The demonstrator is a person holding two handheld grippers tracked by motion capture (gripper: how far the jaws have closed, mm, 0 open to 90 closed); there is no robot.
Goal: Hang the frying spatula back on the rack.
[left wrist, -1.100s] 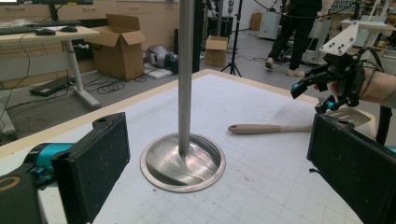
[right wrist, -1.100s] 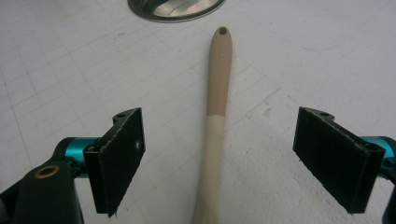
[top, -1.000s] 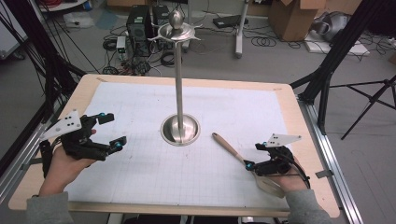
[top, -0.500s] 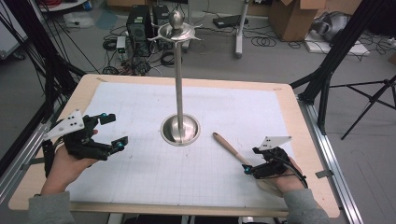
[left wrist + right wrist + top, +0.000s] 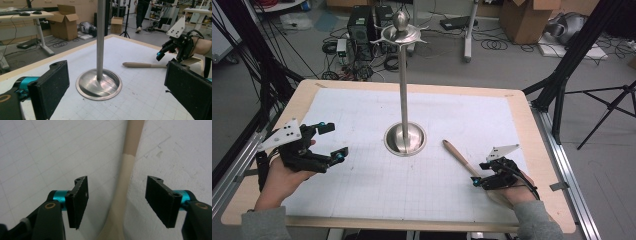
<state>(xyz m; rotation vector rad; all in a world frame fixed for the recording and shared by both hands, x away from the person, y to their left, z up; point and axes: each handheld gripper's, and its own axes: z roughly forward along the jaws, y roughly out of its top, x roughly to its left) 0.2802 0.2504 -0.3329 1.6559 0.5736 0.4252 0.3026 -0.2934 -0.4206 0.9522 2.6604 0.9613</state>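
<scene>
Two claw jaws of the right claw (image 5: 116,202), just closing, straddle the wooden spoon (image 5: 126,180) untouched near the table's (image 5: 532,120) right edge; the left claw (image 5: 328,142) hangs released.

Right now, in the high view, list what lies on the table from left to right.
Left gripper → metal stand → wooden spoon → right gripper, its jaws just closing in around the spoon's handle without pressing on it yet.
</scene>
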